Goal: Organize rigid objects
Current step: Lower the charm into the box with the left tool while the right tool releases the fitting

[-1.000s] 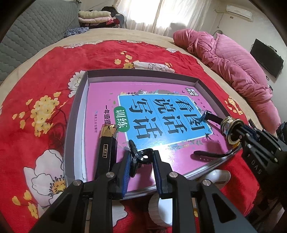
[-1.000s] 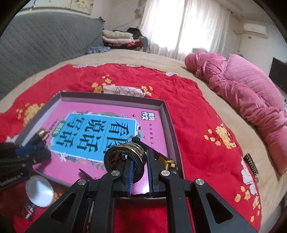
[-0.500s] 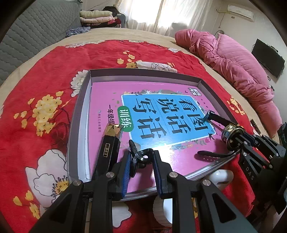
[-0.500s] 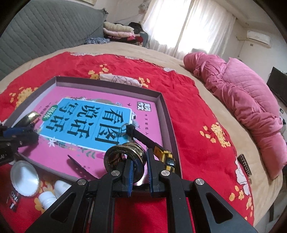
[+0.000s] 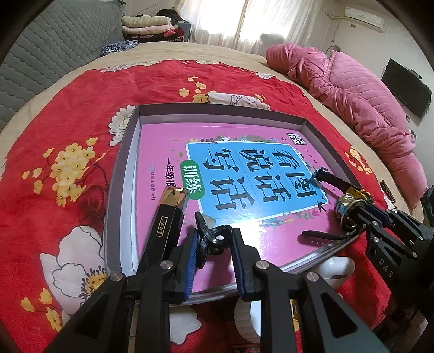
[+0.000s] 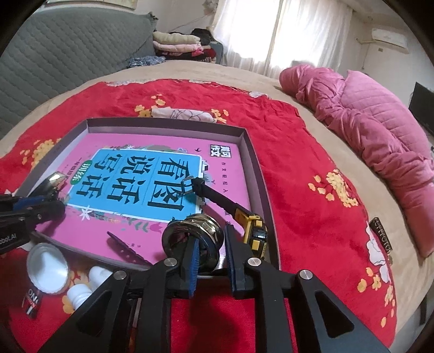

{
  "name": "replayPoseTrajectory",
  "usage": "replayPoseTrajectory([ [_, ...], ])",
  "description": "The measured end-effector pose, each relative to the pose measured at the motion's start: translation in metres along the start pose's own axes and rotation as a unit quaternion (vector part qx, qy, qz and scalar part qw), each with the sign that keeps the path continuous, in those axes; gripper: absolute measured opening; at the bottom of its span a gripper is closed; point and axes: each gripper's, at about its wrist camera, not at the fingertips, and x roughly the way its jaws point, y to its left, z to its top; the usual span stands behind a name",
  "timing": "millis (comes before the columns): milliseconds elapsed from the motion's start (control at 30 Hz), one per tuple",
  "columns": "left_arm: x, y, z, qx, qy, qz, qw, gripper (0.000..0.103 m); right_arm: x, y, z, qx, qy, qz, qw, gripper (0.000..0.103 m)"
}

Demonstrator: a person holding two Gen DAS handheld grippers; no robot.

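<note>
A shallow grey box point(image 5: 127, 152) lies on the red bedspread with a pink book point(image 5: 244, 168) inside; the box also shows in the right wrist view point(image 6: 255, 163). My left gripper point(image 5: 213, 245) is shut on a black hair clip point(image 5: 214, 236) above the box's near edge, next to a black-and-gold bar point(image 5: 169, 214). My right gripper point(image 6: 210, 251) stands slightly apart around a round watch case point(image 6: 194, 236) at the box's near right corner; the watch strap point(image 6: 127, 248) trails onto the book. A black and yellow tape measure point(image 6: 252, 228) lies in the box beside it.
White bottles point(image 6: 81, 287), a white lid point(image 6: 47, 267) and a white earbud case point(image 5: 335, 270) lie on the bedspread in front of the box. A pink quilt point(image 6: 366, 116) lies at the right. Folded clothes point(image 5: 147, 24) are stacked at the back.
My right gripper has carried the watch toward the near right corner of the box and its jaws have eased apart. The left gripper has barely moved.
</note>
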Motion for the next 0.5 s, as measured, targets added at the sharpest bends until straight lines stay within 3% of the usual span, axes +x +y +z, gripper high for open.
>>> replayPoseTrajectory([
  [500,-0.0001,-0.0004,0.0000,0.000,0.000,0.000,1.0000,0.024,-0.0091,0.0026,-0.0038,-0.002,-0.001,0.002,1.000,0.027],
])
